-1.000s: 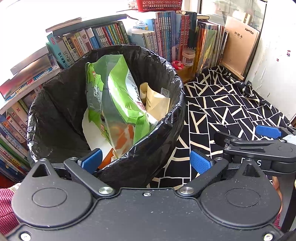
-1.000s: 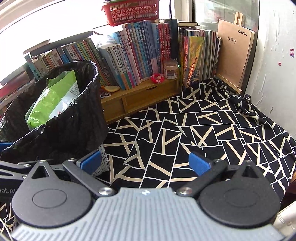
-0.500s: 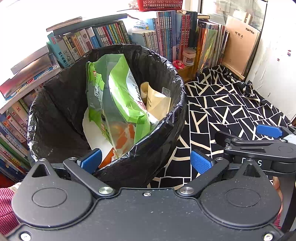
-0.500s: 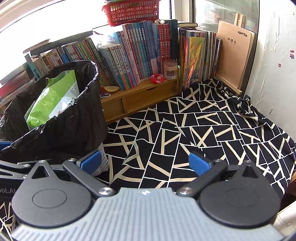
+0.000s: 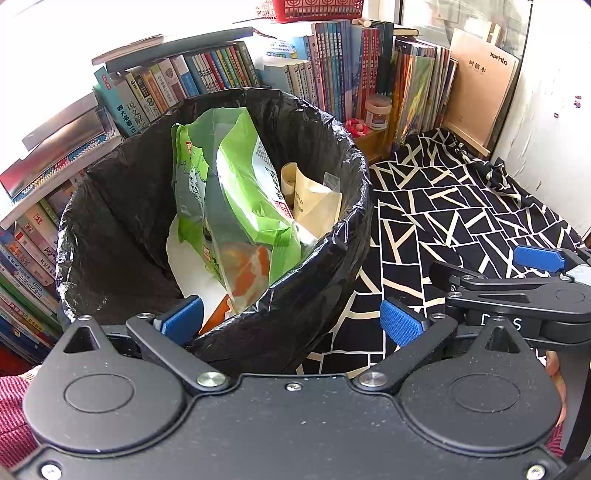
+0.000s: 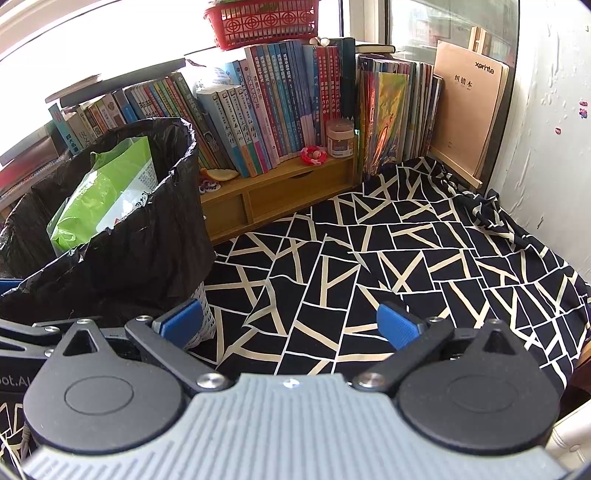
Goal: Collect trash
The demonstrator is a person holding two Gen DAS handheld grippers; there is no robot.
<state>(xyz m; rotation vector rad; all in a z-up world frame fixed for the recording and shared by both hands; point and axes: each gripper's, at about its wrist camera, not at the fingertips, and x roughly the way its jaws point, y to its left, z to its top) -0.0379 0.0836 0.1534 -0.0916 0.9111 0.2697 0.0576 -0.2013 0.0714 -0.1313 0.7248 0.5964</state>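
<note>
A bin lined with a black bag (image 5: 129,229) stands on the patterned cloth and fills the left wrist view. Inside it stand a green snack bag (image 5: 236,192), a beige paper pouch (image 5: 314,203) and white paper (image 5: 192,266). My left gripper (image 5: 291,321) hovers open at the bin's near rim, nothing between its blue pads. The bin (image 6: 122,243) also shows at the left of the right wrist view. My right gripper (image 6: 291,325) is open and empty over the black-and-cream cloth (image 6: 406,258), to the right of the bin. That right gripper (image 5: 524,280) appears at the right edge of the left wrist view.
Rows of upright books (image 6: 280,103) stand on a low wooden shelf (image 6: 280,192) behind the bin, with a red basket (image 6: 262,22) on top. A small white jar (image 6: 340,138) and a pink trinket (image 6: 314,155) sit on the shelf. A white wall (image 6: 546,129) bounds the right side.
Both grippers stay open and empty. The views have shifted only slightly; the bin and its contents have not moved.
</note>
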